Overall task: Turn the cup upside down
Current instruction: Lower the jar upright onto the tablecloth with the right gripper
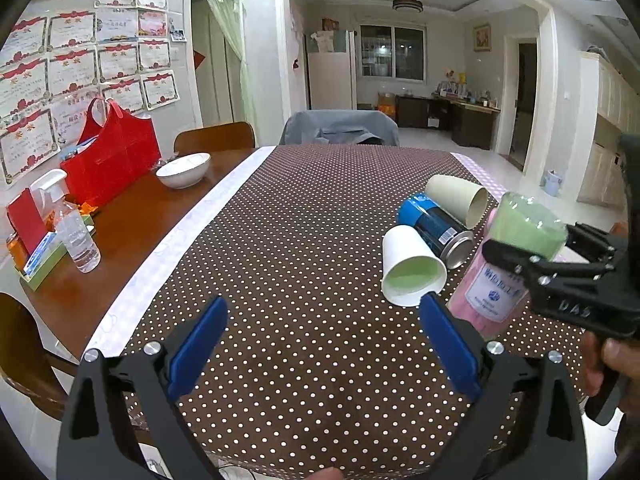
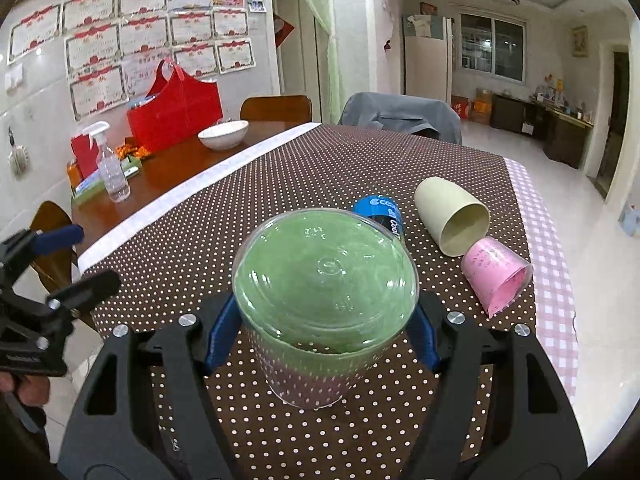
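Observation:
My right gripper (image 2: 320, 328) is shut on a clear plastic cup (image 2: 324, 280) with green and pink inside; it stands bottom-up on the dotted tablecloth (image 2: 280, 168). In the left wrist view the same cup (image 1: 516, 256) is at the right, held by the right gripper (image 1: 532, 256). My left gripper (image 1: 320, 332) is open and empty above the cloth, left of that cup. A white paper cup (image 1: 408, 268) lies on its side just beyond the left gripper's right finger.
A blue can (image 1: 434, 226), a cream cup (image 1: 460, 200) and a pink cup (image 2: 496, 276) lie on their sides. A white bowl (image 1: 184, 170), red bag (image 1: 112, 160) and spray bottle (image 1: 72, 224) stand on the bare wood at left.

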Demonstrator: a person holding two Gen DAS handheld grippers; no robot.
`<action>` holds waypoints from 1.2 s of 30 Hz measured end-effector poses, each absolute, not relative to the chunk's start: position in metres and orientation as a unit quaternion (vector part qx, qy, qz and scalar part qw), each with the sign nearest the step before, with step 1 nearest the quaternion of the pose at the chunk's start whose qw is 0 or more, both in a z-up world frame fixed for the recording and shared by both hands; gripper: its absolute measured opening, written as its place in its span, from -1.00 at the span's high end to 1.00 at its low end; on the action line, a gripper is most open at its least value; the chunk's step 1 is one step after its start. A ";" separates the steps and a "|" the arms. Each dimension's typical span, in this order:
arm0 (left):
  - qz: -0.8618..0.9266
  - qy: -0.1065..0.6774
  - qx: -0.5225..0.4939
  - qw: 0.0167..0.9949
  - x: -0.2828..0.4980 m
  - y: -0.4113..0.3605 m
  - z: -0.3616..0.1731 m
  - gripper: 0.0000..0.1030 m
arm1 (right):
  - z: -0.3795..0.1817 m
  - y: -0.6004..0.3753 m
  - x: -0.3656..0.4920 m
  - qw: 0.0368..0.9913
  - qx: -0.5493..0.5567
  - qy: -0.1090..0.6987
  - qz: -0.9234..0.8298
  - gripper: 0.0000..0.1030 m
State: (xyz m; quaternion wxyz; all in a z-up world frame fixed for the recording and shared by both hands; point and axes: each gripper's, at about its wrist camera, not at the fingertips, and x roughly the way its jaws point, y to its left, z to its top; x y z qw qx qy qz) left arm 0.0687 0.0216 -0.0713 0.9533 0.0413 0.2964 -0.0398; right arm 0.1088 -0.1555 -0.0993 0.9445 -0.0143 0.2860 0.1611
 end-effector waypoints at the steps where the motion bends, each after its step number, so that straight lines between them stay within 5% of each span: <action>1: -0.039 0.296 0.041 0.954 0.068 0.022 -0.071 -0.84 | -0.101 -0.155 0.109 0.944 -0.018 0.288 0.162 -0.35; 9: -0.041 0.294 0.041 0.954 0.066 0.024 -0.069 -0.84 | -0.112 -0.149 0.112 0.936 -0.032 0.306 0.170 -0.41; 13: -0.041 0.292 0.043 0.955 0.065 0.022 -0.069 -0.84 | -0.109 -0.153 0.108 0.939 -0.021 0.297 0.171 -0.88; 36: -0.051 0.256 0.051 0.964 0.042 0.010 -0.039 -0.84 | -0.058 -0.204 0.059 0.960 0.091 0.228 0.134 -0.88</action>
